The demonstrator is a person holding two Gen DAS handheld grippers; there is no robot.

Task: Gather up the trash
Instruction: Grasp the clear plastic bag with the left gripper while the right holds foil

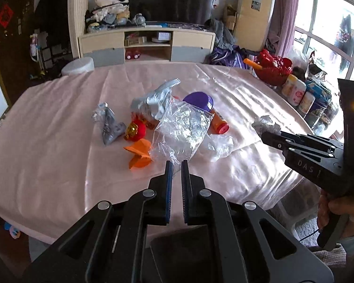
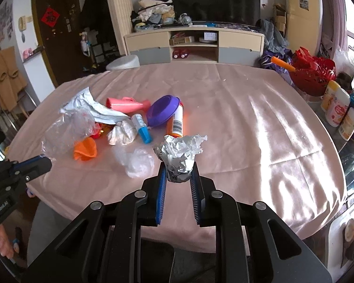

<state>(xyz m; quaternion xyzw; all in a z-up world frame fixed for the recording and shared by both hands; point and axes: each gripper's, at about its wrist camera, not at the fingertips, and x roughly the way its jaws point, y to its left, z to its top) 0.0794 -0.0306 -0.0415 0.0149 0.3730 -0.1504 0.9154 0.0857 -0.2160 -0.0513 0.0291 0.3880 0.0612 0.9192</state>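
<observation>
Your right gripper [image 2: 178,173] is clamped on a crumpled paper ball [image 2: 180,152], lifted off the worktop [image 2: 247,118]. Your left gripper [image 1: 176,167] pinches the near edge of a clear plastic bag [image 1: 179,133]; remaining trash lies just beyond it.

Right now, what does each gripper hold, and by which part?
Left gripper: clear plastic bag, by its near edge. Right gripper: crumpled paper ball, by its lower end.
</observation>
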